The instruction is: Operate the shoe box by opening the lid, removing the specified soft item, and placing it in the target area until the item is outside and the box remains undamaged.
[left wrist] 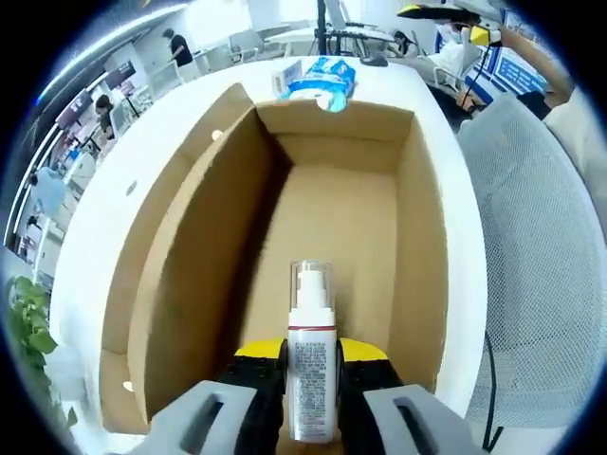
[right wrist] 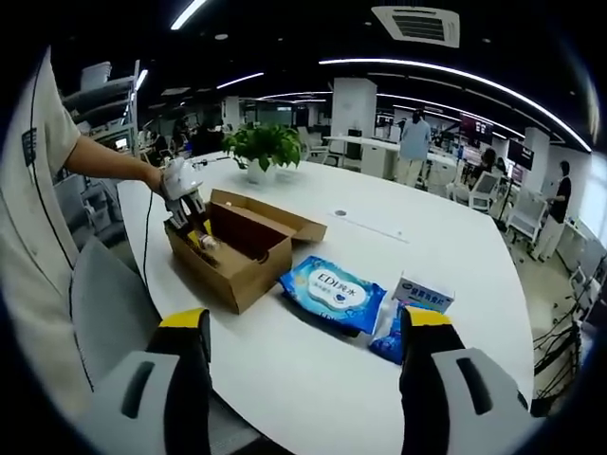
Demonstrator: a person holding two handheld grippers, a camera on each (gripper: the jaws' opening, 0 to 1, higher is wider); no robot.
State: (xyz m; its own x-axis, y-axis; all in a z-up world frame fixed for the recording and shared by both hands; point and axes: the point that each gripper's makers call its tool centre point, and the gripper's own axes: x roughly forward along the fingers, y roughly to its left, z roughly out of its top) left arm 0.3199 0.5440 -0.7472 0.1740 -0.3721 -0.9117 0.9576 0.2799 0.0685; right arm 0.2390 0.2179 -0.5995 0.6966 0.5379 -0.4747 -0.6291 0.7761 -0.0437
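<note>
— Cardboard shoe box (left wrist: 322, 199) is open; where is the spray bottle (left wrist: 312, 365)?
— Upright, clamped between the left gripper (left wrist: 313, 372) jaws, above the box floor.
— Right gripper (right wrist: 303, 341)?
— Wide apart, holding nothing, over the white table (right wrist: 313, 389).

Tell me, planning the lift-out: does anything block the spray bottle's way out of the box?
Nothing visible does: the left gripper holds the spray bottle, and the box is open on top.

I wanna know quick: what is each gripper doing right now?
Left gripper: shut on the spray bottle, over the open box.
Right gripper: open, holding nothing.
</note>
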